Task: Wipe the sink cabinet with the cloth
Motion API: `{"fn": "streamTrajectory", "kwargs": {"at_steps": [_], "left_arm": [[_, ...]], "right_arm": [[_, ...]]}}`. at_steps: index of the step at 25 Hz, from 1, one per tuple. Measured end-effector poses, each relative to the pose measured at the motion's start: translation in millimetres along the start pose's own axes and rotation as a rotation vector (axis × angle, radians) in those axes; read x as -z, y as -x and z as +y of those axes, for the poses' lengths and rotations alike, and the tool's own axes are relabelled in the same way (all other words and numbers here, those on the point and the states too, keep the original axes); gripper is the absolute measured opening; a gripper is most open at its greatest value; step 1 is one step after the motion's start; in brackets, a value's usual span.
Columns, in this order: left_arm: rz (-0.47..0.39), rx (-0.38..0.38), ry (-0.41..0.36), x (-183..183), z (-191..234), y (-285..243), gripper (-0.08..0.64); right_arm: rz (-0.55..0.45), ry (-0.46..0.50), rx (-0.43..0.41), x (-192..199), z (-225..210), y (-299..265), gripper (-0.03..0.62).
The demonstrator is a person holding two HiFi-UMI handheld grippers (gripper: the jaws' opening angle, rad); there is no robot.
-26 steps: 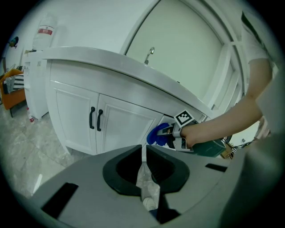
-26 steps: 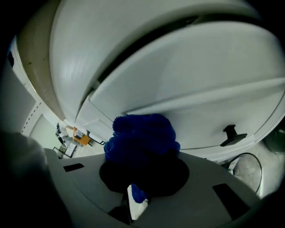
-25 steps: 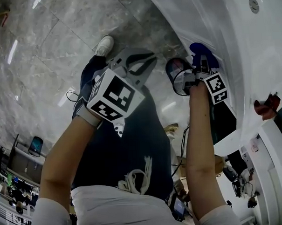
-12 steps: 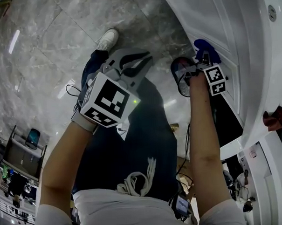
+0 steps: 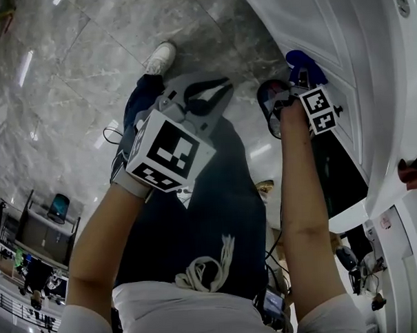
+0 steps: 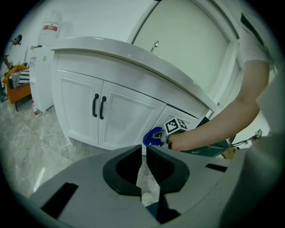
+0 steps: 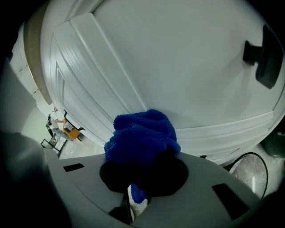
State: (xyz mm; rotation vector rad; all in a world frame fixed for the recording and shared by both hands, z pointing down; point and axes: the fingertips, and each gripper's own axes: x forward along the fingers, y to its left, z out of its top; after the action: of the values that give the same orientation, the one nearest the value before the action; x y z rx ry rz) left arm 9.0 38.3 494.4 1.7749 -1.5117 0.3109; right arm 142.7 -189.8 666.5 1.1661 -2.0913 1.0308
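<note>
White panelled sink cabinet (image 5: 305, 20) fills my right side. My left claw (image 5: 209, 97), jaws closed on nothing, hangs well apart from the cabinet. My right claw (image 5: 300, 79) grips a crumpled blue microfibre cloth (image 5: 300, 58), pressed against the cabinet door.

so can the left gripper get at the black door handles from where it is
Probably yes: only floor lies between the left gripper and the black door handles; the cloth is off to one side. The shut jaws would need opening first.
</note>
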Motion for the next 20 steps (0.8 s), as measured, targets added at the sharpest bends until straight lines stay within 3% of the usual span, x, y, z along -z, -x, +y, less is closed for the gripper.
{"fn": "streamTrajectory", "kwargs": {"at_steps": [11,15,20], "left_arm": [[0.041,0.068,-0.049,0,-24,-4,0.015],[0.026,0.084,-0.053,-8,-26,-4,0.015],[0.041,0.109,-0.080,-9,-30,-5,0.015]], "right_arm": [[-0.037,-0.075,0.079,-9,-41,30,0.061],[-0.005,-0.066,0.059,-15,-37,36,0.061],[-0.038,-0.003,0.014,-33,-21,48,0.061]]}}
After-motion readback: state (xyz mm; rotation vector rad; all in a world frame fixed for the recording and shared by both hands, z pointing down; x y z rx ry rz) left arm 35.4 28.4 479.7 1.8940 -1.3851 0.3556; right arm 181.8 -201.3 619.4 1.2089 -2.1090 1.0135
